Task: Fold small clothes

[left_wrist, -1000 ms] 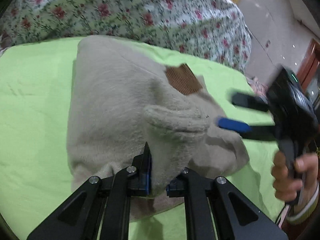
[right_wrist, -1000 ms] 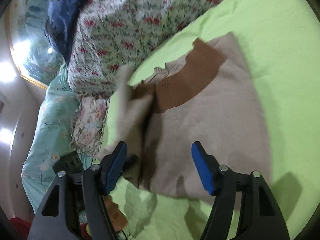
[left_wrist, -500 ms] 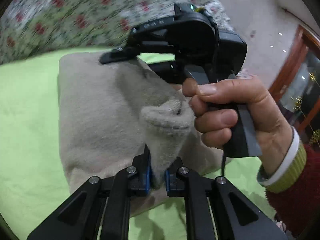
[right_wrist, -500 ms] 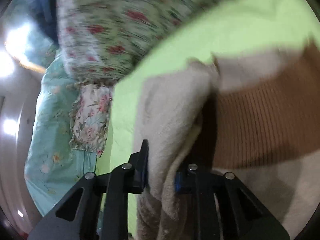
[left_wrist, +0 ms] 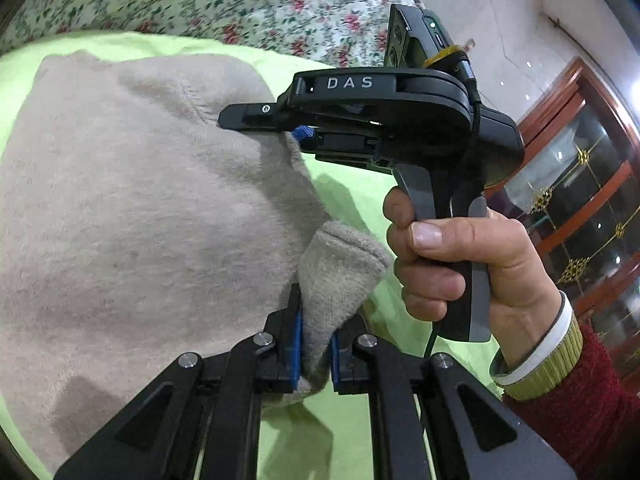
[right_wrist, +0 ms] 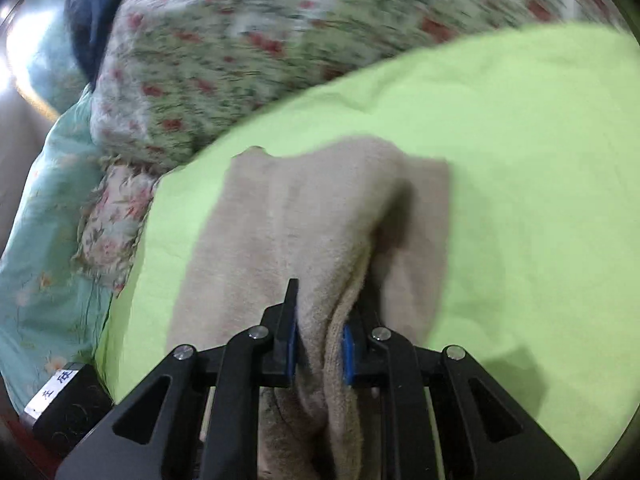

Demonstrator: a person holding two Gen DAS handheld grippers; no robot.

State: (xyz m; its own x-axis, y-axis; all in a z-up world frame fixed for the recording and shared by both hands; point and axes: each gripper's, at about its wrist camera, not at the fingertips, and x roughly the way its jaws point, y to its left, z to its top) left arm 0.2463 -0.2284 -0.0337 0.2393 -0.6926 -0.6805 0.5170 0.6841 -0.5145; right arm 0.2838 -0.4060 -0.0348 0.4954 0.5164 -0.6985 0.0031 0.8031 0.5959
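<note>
Beige fleece garment (left_wrist: 132,208) lies on the lime-green sheet (right_wrist: 520,160) of the bed, part folded over itself, one edge lifted off the sheet on the side toward my right hand (left_wrist: 460,264). My left gripper (left_wrist: 314,354) has its jaws pinched tight on a bunched cuff-like corner of the garment at the near edge. My right gripper (right_wrist: 318,348) has its jaws narrow, clamped on a thick doubled edge of the same garment; they have just been closing onto it. In the left wrist view the right gripper sits just beside the left one, farther along the same edge, with fabric between its fingers. Floral quilt (left_wrist: 240,4) is bunched behind the sheet. Teal bedding (right_wrist: 44,240) at left, wooden glass cabinet (left_wrist: 580,184) at right.
</note>
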